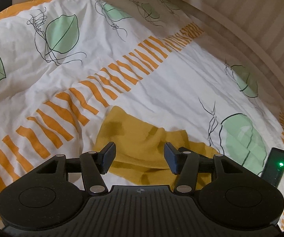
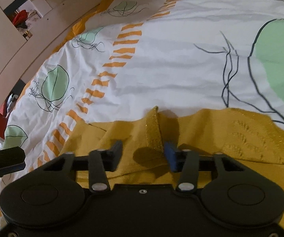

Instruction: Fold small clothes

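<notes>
A mustard-yellow knit garment (image 1: 142, 138) lies crumpled on a bed covered by a white duvet (image 1: 161, 90) with green leaves and orange stripes. My left gripper (image 1: 139, 158) is open, its fingers apart just above the garment's near edge. In the right wrist view the same garment (image 2: 230, 138) fills the lower frame, with a raised fold of glittery ribbed hem (image 2: 152, 132) standing up. My right gripper (image 2: 143, 155) is open, fingers low on either side of that fold, not closed on it.
A beige striped headboard or wall (image 1: 250, 19) runs along the right of the bed. The other gripper (image 1: 276, 164), with a green light, shows at the right edge, and at the left edge of the right wrist view (image 2: 1, 162). Shelving with clutter (image 2: 23, 21) stands past the bed.
</notes>
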The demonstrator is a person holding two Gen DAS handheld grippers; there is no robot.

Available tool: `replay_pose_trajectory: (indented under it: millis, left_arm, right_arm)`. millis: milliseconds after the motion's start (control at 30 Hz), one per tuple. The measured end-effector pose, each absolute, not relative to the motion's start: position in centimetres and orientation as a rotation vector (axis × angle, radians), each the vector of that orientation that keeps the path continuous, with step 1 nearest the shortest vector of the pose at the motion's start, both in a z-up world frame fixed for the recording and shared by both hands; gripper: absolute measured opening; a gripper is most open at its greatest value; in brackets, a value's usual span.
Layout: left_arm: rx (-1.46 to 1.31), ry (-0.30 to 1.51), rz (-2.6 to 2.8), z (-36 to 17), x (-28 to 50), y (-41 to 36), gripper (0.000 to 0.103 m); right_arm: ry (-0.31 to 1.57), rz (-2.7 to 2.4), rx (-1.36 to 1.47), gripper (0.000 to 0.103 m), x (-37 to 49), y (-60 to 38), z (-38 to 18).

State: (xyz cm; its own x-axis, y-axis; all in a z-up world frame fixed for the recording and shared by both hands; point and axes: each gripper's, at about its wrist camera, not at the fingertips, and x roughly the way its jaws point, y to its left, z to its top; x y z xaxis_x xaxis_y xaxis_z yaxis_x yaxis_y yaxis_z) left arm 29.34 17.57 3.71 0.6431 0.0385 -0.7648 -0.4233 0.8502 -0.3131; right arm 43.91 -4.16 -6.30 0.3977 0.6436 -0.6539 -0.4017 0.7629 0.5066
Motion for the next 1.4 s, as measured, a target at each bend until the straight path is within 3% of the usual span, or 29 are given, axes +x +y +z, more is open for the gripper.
replay_pose_trajectory:
  millis: [100, 300, 367, 400, 500, 533, 767, 867, 900, 933, 967, 1400]
  left_arm:
    - [-0.502, 0.839, 0.27, 3.7, 29.3, 17.6, 0.052]
    - [-0.517, 0.844, 0.266, 3.5, 29.4, 17.5, 0.052]
    - [-0.524, 0.848, 0.26, 3.4, 29.4, 17.4, 0.052]
    - [-0.523, 0.849, 0.255, 3.4, 29.4, 17.3, 0.052]
    - [-0.523, 0.851, 0.253, 3.4, 29.4, 17.2, 0.052]
    - [-0.527, 0.852, 0.251, 3.4, 29.4, 17.3, 0.052]
    - [-0.549, 0.849, 0.245, 3.5, 29.3, 17.6, 0.052]
    - [-0.56, 0.852, 0.243, 3.4, 29.4, 17.6, 0.052]
    - [-0.562, 0.853, 0.242, 3.4, 29.4, 17.7, 0.052]
    - [-0.563, 0.853, 0.24, 3.4, 29.4, 17.7, 0.052]
    - [-0.563, 0.854, 0.239, 3.4, 29.4, 17.6, 0.052]
    - [-0.569, 0.857, 0.237, 3.0, 29.4, 17.4, 0.052]
  right_arm:
    - [0.956, 0.691, 0.3, 0.008, 44.0, -3.9, -6.1]
    - [0.899, 0.713, 0.291, 0.006, 43.0, -3.9, -3.8]
    - [0.881, 0.702, 0.287, 0.012, 42.9, -4.2, -3.2]
    - [0.872, 0.684, 0.291, 0.02, 43.0, -4.4, -3.1]
    - [0.904, 0.663, 0.319, 0.065, 44.1, -4.7, -3.8]
    - [0.919, 0.663, 0.329, 0.074, 44.4, -4.7, -4.3]
    - [0.964, 0.666, 0.367, 0.074, 45.2, -4.0, -7.0]
    - [0.973, 0.673, 0.36, 0.057, 45.4, -3.8, -7.5]
    - [0.977, 0.68, 0.359, 0.044, 45.3, -3.8, -7.5]
    - [0.981, 0.687, 0.356, 0.024, 45.2, -3.8, -7.5]
    - [0.981, 0.695, 0.351, 0.018, 45.1, -3.7, -7.4]
    - [0.834, 0.734, 0.352, 0.014, 42.2, -6.2, -1.1]
